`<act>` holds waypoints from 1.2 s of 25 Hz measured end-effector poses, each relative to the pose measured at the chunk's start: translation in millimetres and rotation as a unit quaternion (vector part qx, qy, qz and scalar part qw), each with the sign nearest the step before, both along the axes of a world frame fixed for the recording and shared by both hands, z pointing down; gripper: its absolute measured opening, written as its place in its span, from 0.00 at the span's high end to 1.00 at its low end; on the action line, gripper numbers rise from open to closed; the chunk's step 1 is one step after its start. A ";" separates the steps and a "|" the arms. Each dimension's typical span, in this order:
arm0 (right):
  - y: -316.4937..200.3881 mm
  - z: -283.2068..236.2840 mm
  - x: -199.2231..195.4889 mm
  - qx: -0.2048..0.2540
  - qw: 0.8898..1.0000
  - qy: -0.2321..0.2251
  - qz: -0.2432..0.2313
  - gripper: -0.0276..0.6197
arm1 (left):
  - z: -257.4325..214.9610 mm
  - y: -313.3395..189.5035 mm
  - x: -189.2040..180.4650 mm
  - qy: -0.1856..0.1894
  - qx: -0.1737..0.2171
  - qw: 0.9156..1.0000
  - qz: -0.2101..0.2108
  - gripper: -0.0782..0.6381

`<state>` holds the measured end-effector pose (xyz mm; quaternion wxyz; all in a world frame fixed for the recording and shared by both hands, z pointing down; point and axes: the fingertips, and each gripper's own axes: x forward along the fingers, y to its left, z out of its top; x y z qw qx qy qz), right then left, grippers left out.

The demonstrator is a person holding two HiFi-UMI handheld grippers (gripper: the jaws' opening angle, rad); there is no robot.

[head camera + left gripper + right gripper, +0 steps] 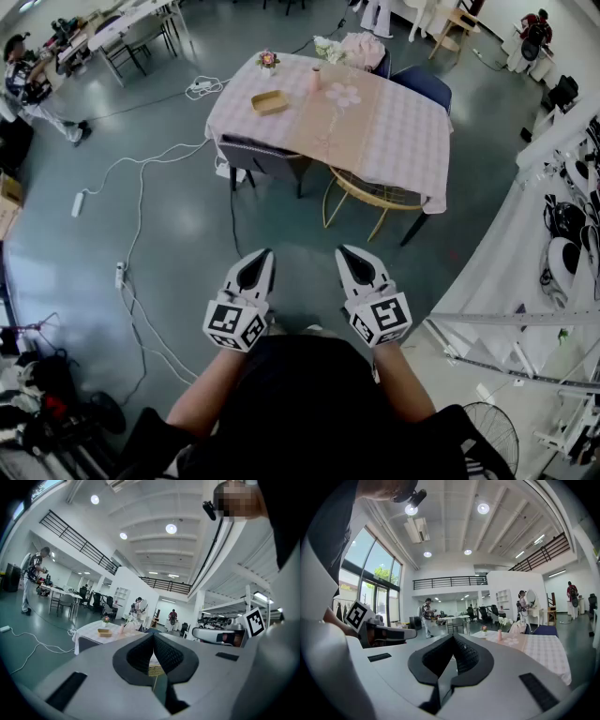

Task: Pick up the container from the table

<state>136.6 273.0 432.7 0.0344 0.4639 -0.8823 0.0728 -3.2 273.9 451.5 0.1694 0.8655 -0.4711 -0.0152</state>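
Left tongs [263, 255] and right tongs [347, 253] clenched, empty.
Container [270, 102] sits far ahead, on your left tongs' side.

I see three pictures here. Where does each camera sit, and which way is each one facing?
Head view: on the person's head, facing steeply down; shows floor, table, both forearms, left gripper and right gripper.
Left gripper view: on the left gripper, facing along its shut jaws toward the table; right gripper at its right.
Right gripper view: on the right gripper, along its shut jaws; table at right, left gripper at left.
Shared: all three show the table.
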 end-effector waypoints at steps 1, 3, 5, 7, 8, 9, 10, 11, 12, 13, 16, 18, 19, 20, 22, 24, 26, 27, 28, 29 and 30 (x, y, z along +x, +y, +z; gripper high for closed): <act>1.7 -1.1 1.7 0.002 1.000 -0.001 0.001 0.96 | -1.8 2.6 2.1 0.008 0.002 1.000 0.002 0.88; 4.3 -2.6 7.5 0.004 1.000 -0.006 0.010 0.96 | -4.1 6.9 5.8 0.019 0.004 1.000 0.004 0.88; 5.4 -3.5 19.0 0.002 0.999 -0.021 0.030 0.96 | -3.3 8.8 7.6 0.019 0.006 1.000 0.000 0.88; 7.8 -5.4 33.0 0.002 0.998 -0.042 0.052 0.96 | -1.4 9.6 7.3 0.015 0.005 1.000 -0.009 0.88; 9.3 -5.7 39.3 0.000 0.997 -0.050 0.059 0.96 | -1.0 9.9 6.7 0.015 0.005 1.000 -0.013 0.88; 10.6 -4.9 44.3 -0.003 0.996 -0.056 0.063 0.96 | -0.8 10.1 6.2 0.018 0.003 1.000 -0.017 0.88; 11.8 -3.2 48.1 -0.007 0.996 -0.062 0.062 0.96 | -0.7 10.3 5.5 0.023 0.001 1.000 -0.020 0.88; 13.2 -0.9 50.8 -0.012 0.996 -0.067 0.061 0.96 | -0.5 10.7 4.8 0.030 -0.002 0.999 -0.022 0.88; 14.7 1.7 52.7 -0.018 0.996 -0.070 0.058 0.96 | -0.4 11.4 3.9 0.035 -0.003 0.999 -0.024 0.88; 16.5 4.2 53.8 -0.022 0.996 -0.069 0.055 0.95 | -0.5 12.4 3.1 0.038 -0.002 0.999 -0.026 0.88; 19.5 10.9 55.4 -0.029 0.997 -0.049 0.044 0.81 | -2.4 14.5 0.4 0.037 0.005 0.999 -0.039 0.76; 20.4 16.1 55.0 -0.036 0.998 -0.039 0.035 0.71 | -2.8 15.4 -3.5 0.036 0.005 0.998 -0.056 0.70; 21.2 18.9 54.1 -0.040 0.998 -0.037 0.029 0.70 | -1.3 16.4 -5.7 0.036 0.003 0.997 -0.063 0.68; 21.9 21.8 52.9 -0.045 0.998 -0.037 0.024 0.70 | 1.4 17.6 -7.6 0.035 -0.001 0.997 -0.067 0.66; 21.1 27.2 50.3 -0.054 0.998 -0.038 0.015 0.69 | 7.6 18.0 -10.4 0.033 -0.011 0.997 -0.071 0.66; 17.6 30.1 48.2 -0.060 0.997 -0.042 0.011 0.70 | 12.2 14.4 -11.8 0.030 -0.018 0.997 -0.072 0.66; 14.3 31.0 45.9 -0.063 0.997 -0.044 0.006 0.70 | 14.4 7.7 -11.7 0.026 -0.024 0.997 -0.074 0.66; 12.4 31.5 44.7 -0.065 0.997 -0.044 0.004 0.70 | 14.9 3.3 -11.5 0.024 -0.024 0.997 -0.075 0.66; 9.9 32.3 44.0 -0.067 0.997 -0.045 0.002 0.70 | 14.6 -2.1 -11.4 0.022 -0.022 0.997 -0.076 0.66; 6.2 33.3 43.7 -0.068 0.997 -0.045 0.002 0.70 | 13.7 -8.7 -11.2 0.020 -0.018 0.997 -0.078 0.66; 1.3 34.5 43.9 -0.070 0.997 -0.044 0.002 0.70 | 13.0 -16.2 -10.9 0.019 -0.015 0.997 -0.079 0.66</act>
